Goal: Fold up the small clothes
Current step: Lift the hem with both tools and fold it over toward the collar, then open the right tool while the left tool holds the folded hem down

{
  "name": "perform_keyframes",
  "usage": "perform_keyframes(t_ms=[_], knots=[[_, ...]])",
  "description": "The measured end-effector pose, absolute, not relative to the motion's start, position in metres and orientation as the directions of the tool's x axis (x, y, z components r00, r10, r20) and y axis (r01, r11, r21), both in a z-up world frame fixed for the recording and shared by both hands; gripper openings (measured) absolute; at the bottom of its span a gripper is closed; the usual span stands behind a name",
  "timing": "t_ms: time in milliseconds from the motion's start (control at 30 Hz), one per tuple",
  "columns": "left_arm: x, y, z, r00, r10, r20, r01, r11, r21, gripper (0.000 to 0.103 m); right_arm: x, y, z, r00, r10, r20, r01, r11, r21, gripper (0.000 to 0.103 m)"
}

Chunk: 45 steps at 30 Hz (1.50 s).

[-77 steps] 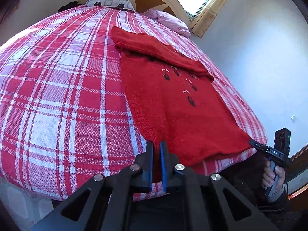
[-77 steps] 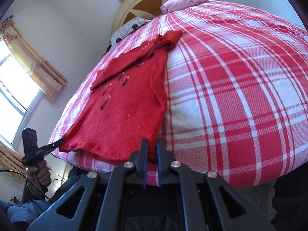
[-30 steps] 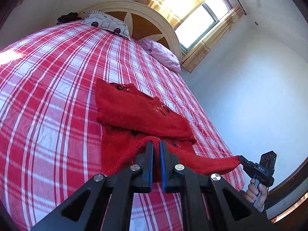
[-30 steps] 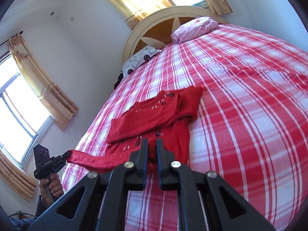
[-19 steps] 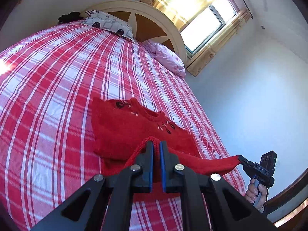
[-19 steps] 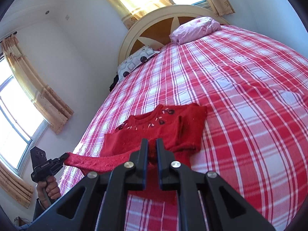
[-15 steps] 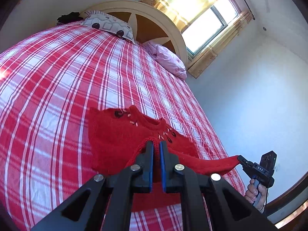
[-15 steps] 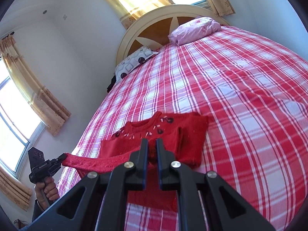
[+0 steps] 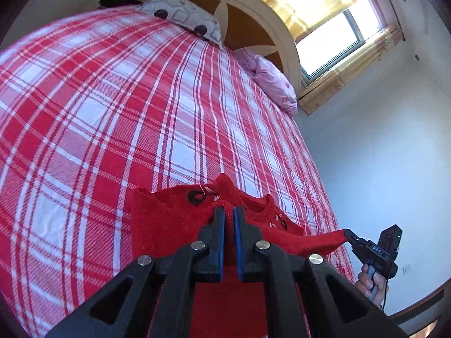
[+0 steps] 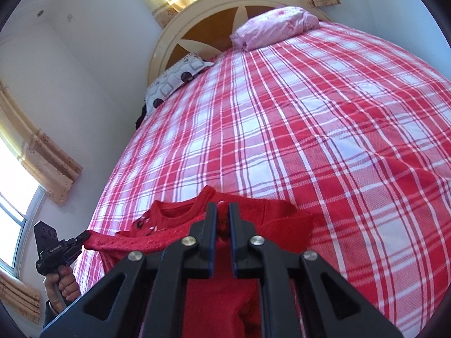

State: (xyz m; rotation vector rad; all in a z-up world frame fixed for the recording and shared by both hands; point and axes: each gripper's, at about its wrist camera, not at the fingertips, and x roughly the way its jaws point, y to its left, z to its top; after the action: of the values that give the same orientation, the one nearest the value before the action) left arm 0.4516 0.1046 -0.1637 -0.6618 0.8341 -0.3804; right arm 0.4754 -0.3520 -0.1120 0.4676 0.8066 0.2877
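A red knitted sweater [image 9: 166, 225] with small dark and white decorations lies on the bed with the red and white plaid cover [image 9: 112, 112]. My left gripper [image 9: 229, 217] is shut on one corner of its bottom hem. My right gripper [image 10: 222, 214] is shut on the other hem corner; it also shows at the right of the left wrist view [image 9: 348, 235]. Both hold the hem stretched between them, lifted above the sweater's collar end [image 10: 174, 211]. The sweater [image 10: 282, 225] is doubled over under the grippers.
A patterned grey pillow [image 9: 183, 17] and a pink pillow [image 9: 270, 84] lie at the rounded headboard [image 10: 225, 8]. Curtained windows [image 9: 335, 33] are behind the bed and on the side wall [image 10: 17, 197]. The bed edge drops off near the right gripper.
Both grippers have carried the sweater's hem up off the bed's foot and forward over the body toward the collar. The hem now hangs over the collar end.
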Motion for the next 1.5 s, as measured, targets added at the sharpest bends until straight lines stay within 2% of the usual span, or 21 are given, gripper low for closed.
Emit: perform_keyframes(t_ms=[333, 500, 600, 667, 700, 800, 900, 1133, 1233, 1333, 1400, 1500], knots=[[0.494, 0.105, -0.191, 0.591, -0.549, -0.591, 0.010, 0.737, -0.675, 0.006, 0.537, -0.349, -0.160, 0.598, 0.377, -0.707, 0.002, 0.882, 0.472, 0.011], [0.512, 0.112, -0.212, 0.561, -0.556, -0.613, -0.068, 0.707, -0.704, 0.006, 0.561, -0.351, -0.181, 0.552, 0.389, -0.738, 0.033, 0.874, 0.485, 0.012], [0.517, 0.127, -0.215, 0.586, -0.544, -0.601, -0.122, 0.674, -0.728, 0.006, 0.570, -0.359, -0.189, 0.564, 0.362, -0.742, 0.078, 0.871, 0.485, 0.017], [0.514, 0.139, -0.207, 0.621, -0.549, -0.559, -0.116, 0.641, -0.758, 0.006, 0.573, -0.369, -0.190, 0.577, 0.362, -0.732, 0.105, 0.856, 0.506, 0.037], [0.510, 0.142, -0.201, 0.636, -0.544, -0.548, -0.105, 0.643, -0.759, 0.006, 0.572, -0.373, -0.189, 0.583, 0.364, -0.727, 0.112, 0.850, 0.515, 0.039], [0.493, 0.134, -0.183, 0.647, -0.544, -0.534, -0.028, 0.683, -0.730, 0.007, 0.556, -0.370, -0.177, 0.611, 0.357, -0.706, 0.070, 0.864, 0.498, 0.039], [0.476, 0.111, -0.178, 0.613, -0.554, -0.563, 0.044, 0.736, -0.676, 0.007, 0.537, -0.346, -0.163, 0.606, 0.365, -0.707, -0.027, 0.898, 0.440, 0.040], [0.447, 0.058, -0.202, 0.507, -0.583, -0.635, 0.116, 0.776, -0.620, 0.007, 0.514, -0.273, -0.173, 0.444, 0.466, -0.765, -0.192, 0.884, 0.427, 0.040], [0.447, 0.037, -0.212, 0.490, -0.520, -0.700, 0.145, 0.840, -0.523, 0.007, 0.519, -0.254, -0.184, 0.413, 0.455, -0.789, -0.219, 0.891, 0.399, 0.040], [0.455, 0.035, -0.227, 0.505, -0.449, -0.737, 0.131, 0.884, -0.449, 0.007, 0.539, -0.254, -0.204, 0.397, 0.385, -0.833, -0.135, 0.922, 0.362, 0.040], [0.460, 0.040, -0.237, 0.495, -0.473, -0.729, 0.113, 0.867, -0.485, 0.007, 0.552, -0.261, -0.217, 0.397, 0.347, -0.850, -0.091, 0.936, 0.340, 0.036], [0.454, 0.052, -0.233, 0.502, -0.499, -0.706, 0.089, 0.842, -0.532, 0.007, 0.554, -0.277, -0.216, 0.415, 0.395, -0.820, -0.033, 0.907, 0.420, 0.037]])
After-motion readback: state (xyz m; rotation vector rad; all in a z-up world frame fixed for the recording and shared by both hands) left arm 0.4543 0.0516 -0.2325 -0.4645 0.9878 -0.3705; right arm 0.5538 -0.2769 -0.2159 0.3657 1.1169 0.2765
